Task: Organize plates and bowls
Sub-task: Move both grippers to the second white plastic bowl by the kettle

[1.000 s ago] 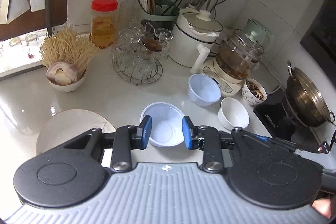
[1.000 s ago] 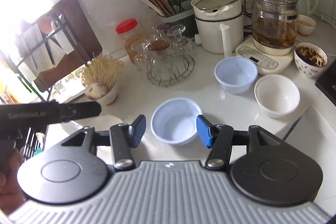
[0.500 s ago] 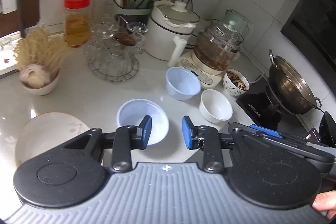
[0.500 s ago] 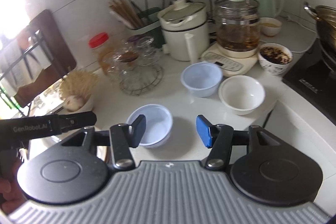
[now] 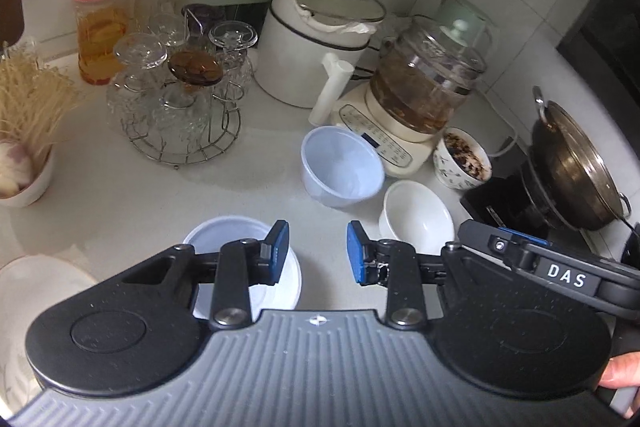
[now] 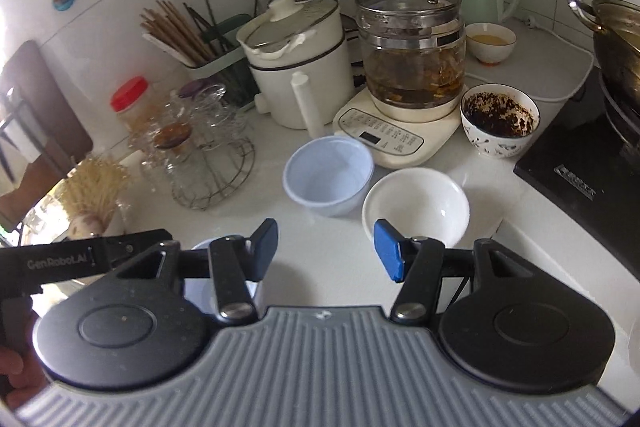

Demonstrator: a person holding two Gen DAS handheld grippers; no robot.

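A: What's on the table [image 5: 132, 203]?

B: From biggest down: a white plate [image 5: 28, 291] at the left edge, a shallow pale blue bowl [image 5: 224, 231] partly under the left gripper [image 5: 318, 253], a deeper blue bowl [image 6: 328, 179] against the kettle base [image 6: 384, 139], and a small white bowl [image 6: 416, 207] touching it.

A: And the fingers?

B: Both pairs stand apart, gripping nothing. The right gripper [image 6: 326, 249] is the wider and hangs over bare table, its right finger [image 6: 388, 253] in front of the white bowl's near rim.

A: How should the pick go?

B: I'd say straddle one wall of the white bowl, one finger inside and one outside, then close low on the rim. Keep clear of the blue bowl beside it and the patterned bowl of dark grounds [image 6: 498, 125].

A: Any writing?

B: "DAS" [image 5: 566, 277] on the right tool, "GenRoboLAI", roughly, on the left tool's arm [image 6: 60, 261]. The cooktop logo [image 6: 576, 181] is unreadable.
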